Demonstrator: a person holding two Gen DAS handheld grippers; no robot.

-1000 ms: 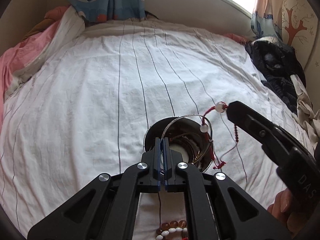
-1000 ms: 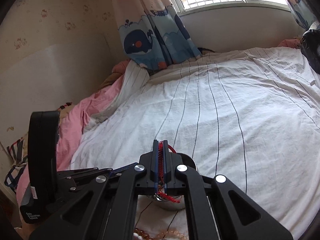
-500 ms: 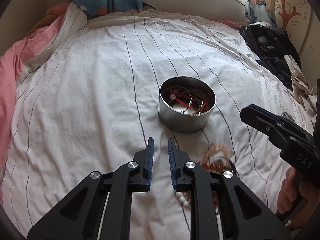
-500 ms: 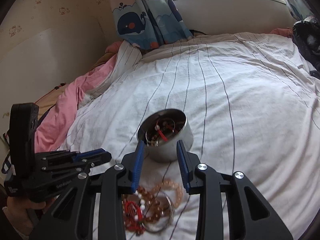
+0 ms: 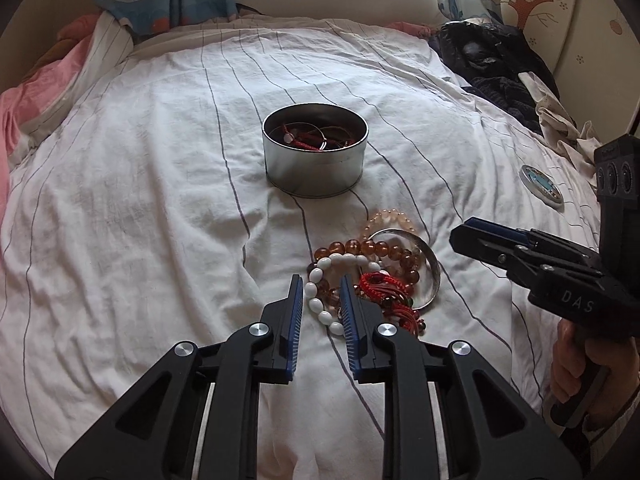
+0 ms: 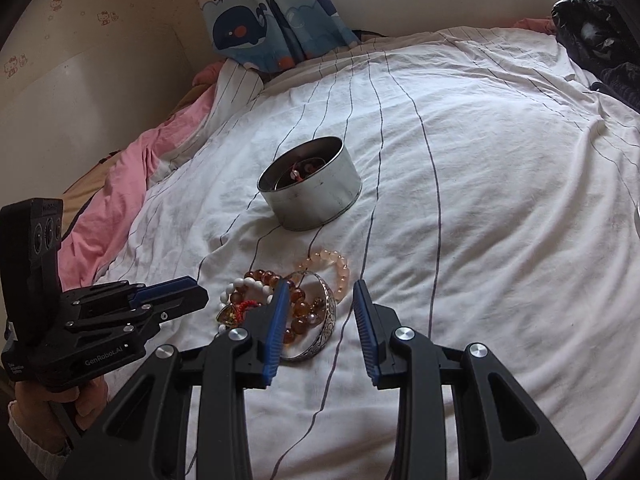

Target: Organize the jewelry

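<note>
The bracelets [image 5: 372, 276] wait near the tin [image 5: 316, 152]; my left claw [image 5: 320, 300] is opening around white beads, my right claw [image 6: 320, 312] spread, empty. Next I must pinch one.

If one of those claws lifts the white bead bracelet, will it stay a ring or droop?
Probably droop: the white bead bracelet lies in a loose, uneven loop. It looks light, with small beads. It overlaps the amber bead bracelet, so that may drag along.

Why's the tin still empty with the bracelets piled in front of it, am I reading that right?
Not quite: the tin already holds jewelry, red cord and thin bangles, as the left wrist view shows. The bracelets are indeed piled on the bedsheet in front of it.
</note>
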